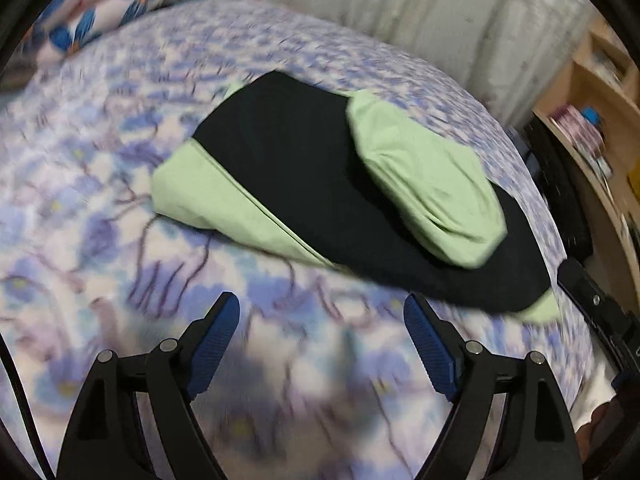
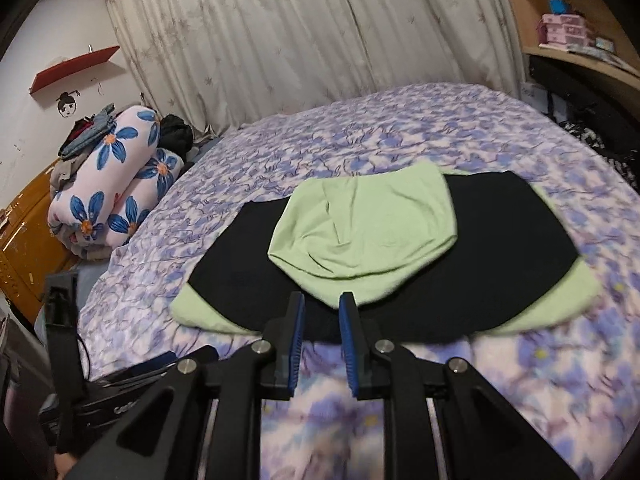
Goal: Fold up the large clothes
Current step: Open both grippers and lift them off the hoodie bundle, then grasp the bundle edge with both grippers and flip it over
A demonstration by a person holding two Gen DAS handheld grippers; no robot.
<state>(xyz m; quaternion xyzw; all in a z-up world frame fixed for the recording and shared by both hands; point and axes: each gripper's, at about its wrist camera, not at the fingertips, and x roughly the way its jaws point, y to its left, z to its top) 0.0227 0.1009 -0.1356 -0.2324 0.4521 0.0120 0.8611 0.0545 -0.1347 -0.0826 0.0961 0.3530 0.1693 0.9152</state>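
Left tongs (image 1: 322, 312) gape, tilted bedward; right tongs (image 2: 322, 312) narrow, empty.

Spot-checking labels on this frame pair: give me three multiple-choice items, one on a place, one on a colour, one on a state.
1. Where does the garment lie?
A. on the floral bedspread
B. on the red wall shelf
C. on the rolled blanket

2. What colour is the part folded on top of the black body?
A. red
B. light green
C. white

3. How do the left gripper fingers stand?
A. clamped on the garment
B. spread wide with nothing between them
C. shut on the bedspread

Answers:
1 A, it is spread flat on the bedspread.
2 B, a light green sleeve lies across the black.
3 B, only bedspread shows in the wide gap between the blue pads.
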